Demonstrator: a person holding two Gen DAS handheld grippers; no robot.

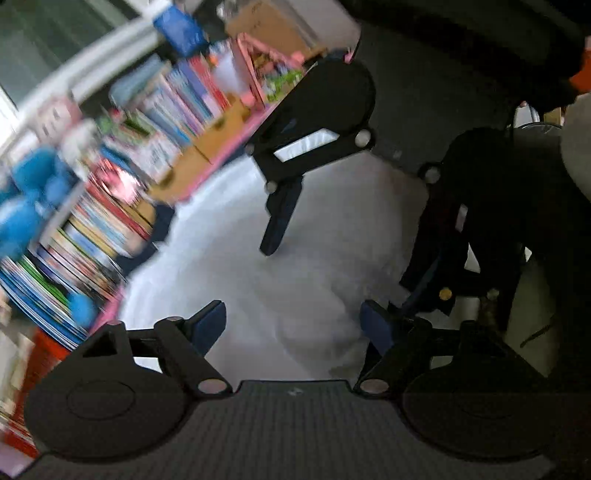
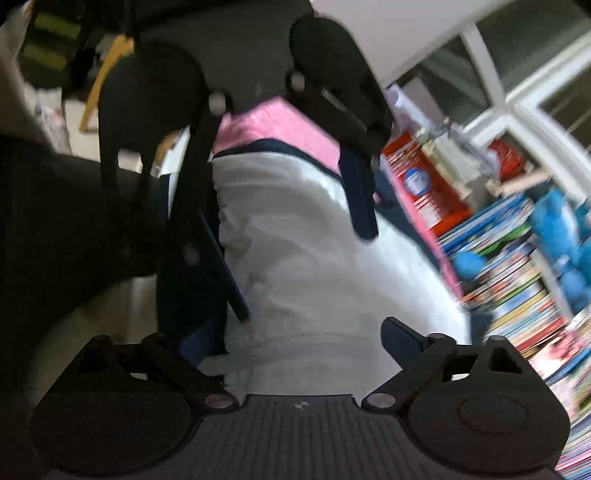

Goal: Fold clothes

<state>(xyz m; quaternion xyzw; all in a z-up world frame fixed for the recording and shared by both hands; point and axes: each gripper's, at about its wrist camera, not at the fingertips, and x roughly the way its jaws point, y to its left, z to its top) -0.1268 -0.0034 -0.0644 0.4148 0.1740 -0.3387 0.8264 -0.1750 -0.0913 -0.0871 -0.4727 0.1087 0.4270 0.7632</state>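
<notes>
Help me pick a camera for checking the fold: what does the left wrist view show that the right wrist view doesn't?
Only the left wrist view shows the brown cardboard box and the blue bag up on the shelf. Only the right wrist view shows the white-framed window and a yellow wooden chair leg. Both show the white cloth garment, the pink shelf edge, the rows of colourful books, and the open left gripper and open right gripper.
</notes>
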